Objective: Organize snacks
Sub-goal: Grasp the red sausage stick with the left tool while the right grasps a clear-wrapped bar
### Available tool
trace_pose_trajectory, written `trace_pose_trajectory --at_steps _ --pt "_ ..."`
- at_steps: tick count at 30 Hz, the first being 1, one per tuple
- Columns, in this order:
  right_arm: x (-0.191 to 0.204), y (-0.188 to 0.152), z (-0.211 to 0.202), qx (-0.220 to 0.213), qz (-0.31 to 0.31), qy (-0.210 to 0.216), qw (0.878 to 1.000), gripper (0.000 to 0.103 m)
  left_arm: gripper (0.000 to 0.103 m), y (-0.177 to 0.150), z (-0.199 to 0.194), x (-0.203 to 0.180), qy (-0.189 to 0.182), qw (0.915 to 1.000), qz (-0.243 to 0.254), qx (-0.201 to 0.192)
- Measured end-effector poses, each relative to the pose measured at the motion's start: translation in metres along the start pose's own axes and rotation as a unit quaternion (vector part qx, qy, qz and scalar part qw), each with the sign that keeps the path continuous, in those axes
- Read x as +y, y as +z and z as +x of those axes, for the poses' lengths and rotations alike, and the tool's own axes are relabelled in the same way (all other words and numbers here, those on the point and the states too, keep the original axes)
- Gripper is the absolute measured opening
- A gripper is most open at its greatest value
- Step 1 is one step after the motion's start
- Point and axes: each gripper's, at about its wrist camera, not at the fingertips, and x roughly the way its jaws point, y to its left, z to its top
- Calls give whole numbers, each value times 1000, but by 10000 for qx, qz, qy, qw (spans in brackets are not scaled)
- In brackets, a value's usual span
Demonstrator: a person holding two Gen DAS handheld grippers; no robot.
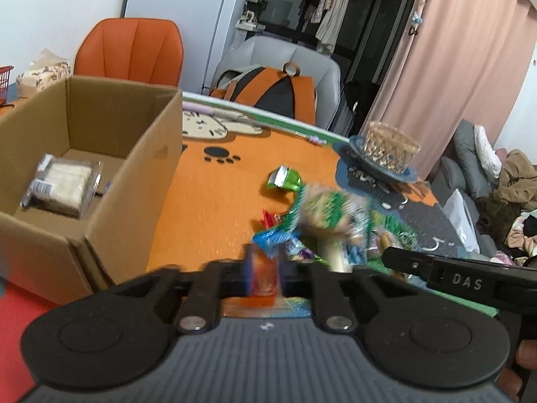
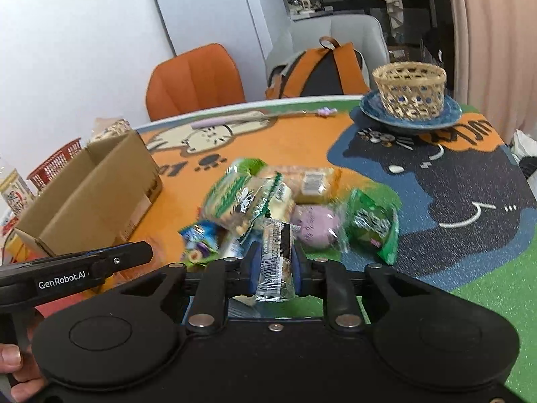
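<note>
My left gripper (image 1: 265,275) is shut on an orange snack packet (image 1: 263,277), held low near the table's front. An open cardboard box (image 1: 147,181) stands to its left with one clear-wrapped pale snack pack (image 1: 62,184) inside. A pile of green, blue and red snack packets (image 1: 322,221) lies ahead on the mat. My right gripper (image 2: 275,265) is shut on a clear-wrapped bar with a black label (image 2: 275,262). Beyond it lie green packets (image 2: 235,198), a purple bun (image 2: 317,225) and another green packet (image 2: 372,225). The box (image 2: 97,198) is at the left.
A wicker basket (image 2: 409,89) stands on a blue plate (image 2: 372,109) at the table's far right. A red basket (image 2: 55,164) and a bottle (image 2: 13,191) stand left of the box. An orange chair (image 1: 131,53) and a grey chair with a backpack (image 1: 268,90) stand behind the table.
</note>
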Motion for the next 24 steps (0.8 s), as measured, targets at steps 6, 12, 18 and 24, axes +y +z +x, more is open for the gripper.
trace_pose_trajectory --at_steps 6,12,18,24 --pt "11 8 -4 -133 -93 99 9998 20 1 8 -11 1 -40 9999 -18 -153" --pt "12 8 -5 -161 -95 67 9998 20 5 2 -7 6 23 10000 -48 44" --pt "10 3 -6 -105 -50 -35 9999 20 20 -8 2 8 -39 9993 8 377" --pt "6 2 -6 -101 -17 -73 9999 20 45 -20 3 11 -16 9988 110 478"
